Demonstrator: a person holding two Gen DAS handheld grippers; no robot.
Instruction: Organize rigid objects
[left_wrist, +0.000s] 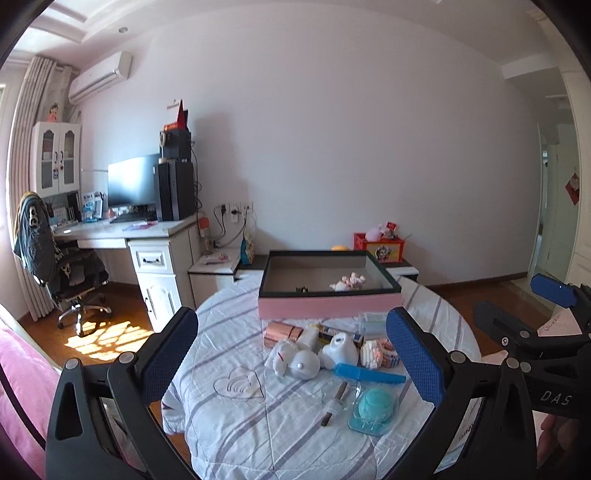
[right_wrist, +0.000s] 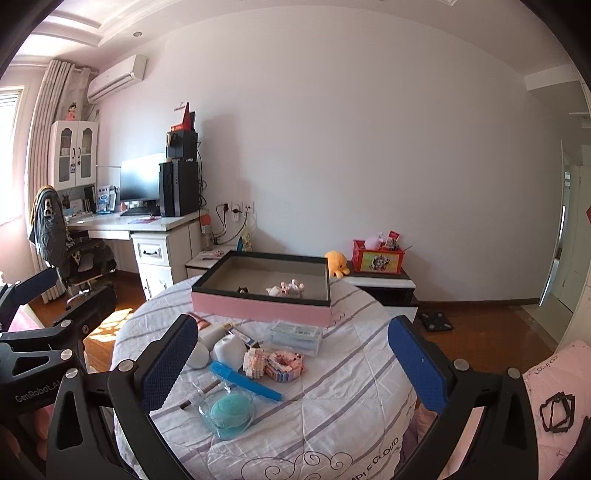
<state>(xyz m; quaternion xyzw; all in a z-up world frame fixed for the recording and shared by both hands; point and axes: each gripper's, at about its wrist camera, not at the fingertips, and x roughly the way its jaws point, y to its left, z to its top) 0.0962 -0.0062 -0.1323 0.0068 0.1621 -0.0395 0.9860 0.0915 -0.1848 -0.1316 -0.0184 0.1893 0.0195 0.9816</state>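
A pink box with a dark rim (left_wrist: 328, 307) (right_wrist: 264, 308) stands at the far side of the round striped table (left_wrist: 258, 435) (right_wrist: 351, 398); a small pink toy (left_wrist: 349, 281) (right_wrist: 286, 288) and a tiny dark item (right_wrist: 242, 290) lie inside. Loose objects lie in front of it: a white toy (left_wrist: 297, 360), a blue bar (left_wrist: 369, 373) (right_wrist: 245, 380), a teal round piece in a clear case (left_wrist: 375, 404) (right_wrist: 229, 410), a pink block model (right_wrist: 277, 364), a clear heart (left_wrist: 238, 384). My left gripper (left_wrist: 291, 354) and right gripper (right_wrist: 293, 360) hover open above the table, holding nothing.
A desk (left_wrist: 147, 230) with a monitor, a computer tower and an office chair (left_wrist: 62, 266) stands at the left. A low cabinet behind the table carries a red box (left_wrist: 380, 247) (right_wrist: 376, 258) and a yellow plush (right_wrist: 337, 263). Pink bedding (right_wrist: 554, 391) lies at the right, wooden floor around.
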